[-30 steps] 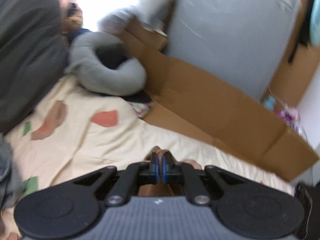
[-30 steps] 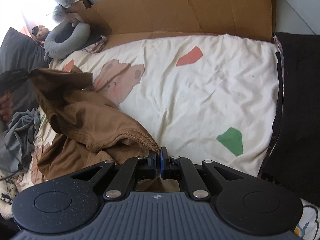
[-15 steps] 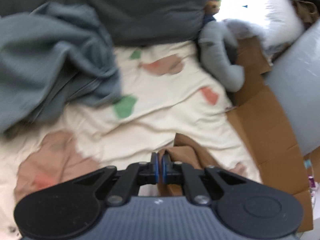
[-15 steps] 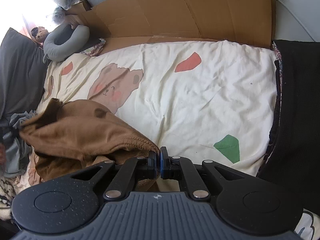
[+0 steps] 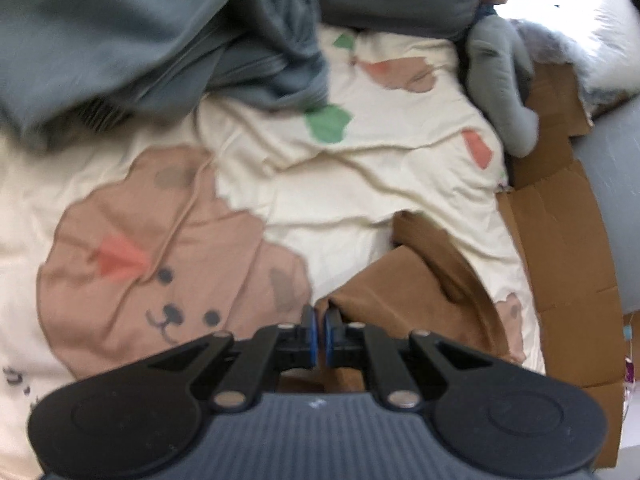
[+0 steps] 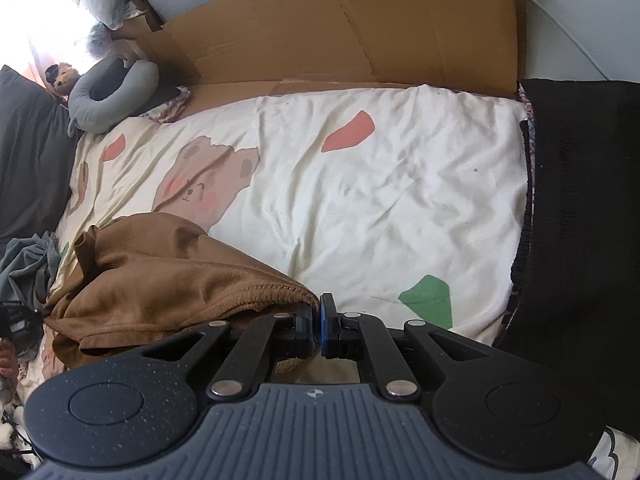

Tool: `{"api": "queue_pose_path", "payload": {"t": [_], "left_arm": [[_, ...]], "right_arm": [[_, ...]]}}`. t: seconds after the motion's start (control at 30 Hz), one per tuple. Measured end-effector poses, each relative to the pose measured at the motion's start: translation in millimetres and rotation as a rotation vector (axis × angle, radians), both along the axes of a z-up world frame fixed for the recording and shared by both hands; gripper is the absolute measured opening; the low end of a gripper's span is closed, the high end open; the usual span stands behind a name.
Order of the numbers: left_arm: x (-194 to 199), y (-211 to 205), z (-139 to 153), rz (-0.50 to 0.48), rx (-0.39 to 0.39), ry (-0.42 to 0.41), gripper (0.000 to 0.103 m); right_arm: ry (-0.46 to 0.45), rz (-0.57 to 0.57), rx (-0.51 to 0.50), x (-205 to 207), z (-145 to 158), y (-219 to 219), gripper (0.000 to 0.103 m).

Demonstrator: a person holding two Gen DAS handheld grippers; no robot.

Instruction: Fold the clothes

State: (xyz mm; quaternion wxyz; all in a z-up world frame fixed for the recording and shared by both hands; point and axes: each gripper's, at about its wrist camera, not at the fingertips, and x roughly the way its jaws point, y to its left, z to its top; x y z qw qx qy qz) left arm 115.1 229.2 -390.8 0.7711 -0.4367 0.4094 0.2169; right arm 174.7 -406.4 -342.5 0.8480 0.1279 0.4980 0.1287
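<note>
Right wrist view: right gripper (image 6: 320, 322) has its fingers pinched tight on the hemmed edge of the brown garment (image 6: 168, 280), near the bed's front edge. Left wrist view: left gripper (image 5: 319, 334) has its fingers nearly closed on another edge of the same garment (image 5: 404, 292), low over the bedsheet (image 5: 360, 184).

Garment sits on the cream bear-print bedsheet (image 6: 360, 200), bunched in a loose heap between the 2 grips, with a flap sticking up at its far end. No clean fold line or flat layer visible.

Judgement: early stage. 1 garment is picked up at 2 points and being laid out; spreading flat and all folds are left. Can't tell what type of garment it is.

Grey-blue clothing (image 5: 160, 40) is crumpled at the head end of the bed by the dark pillow (image 6: 32, 160), untouched, so more is probably queued. Black knit fabric (image 6: 580, 220) lies along the bed's other end. Cardboard (image 6: 340, 32) lines the far side.
</note>
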Motion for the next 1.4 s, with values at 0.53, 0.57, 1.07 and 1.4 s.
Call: {"api": "queue_pose_path", "payload": {"t": [0.53,0.57,1.07,1.4], "left_arm": [[13.1,-18.0,57.8,-0.469,0.235,0.073,0.008],[17.8,-23.3,62.4,-0.528,0.266,0.073,0.008],[40.6,-113.4,77.1,-1.444,0.814,0.176,0.016],[29.5,-148.3,39.7,-1.909,0.995,0.173,0.016]], "right_arm": [[-0.030,-0.056,-0.018,5.2,-1.2,-13.6,0.001],[-0.031,-0.055,-0.019,5.7,-1.4,-13.5,0.001],[-0.059,-0.054,-0.054,11.9,2.4,-19.5,0.001],[-0.066,-0.064,-0.065,17.4,0.5,-21.4,0.001]]}}
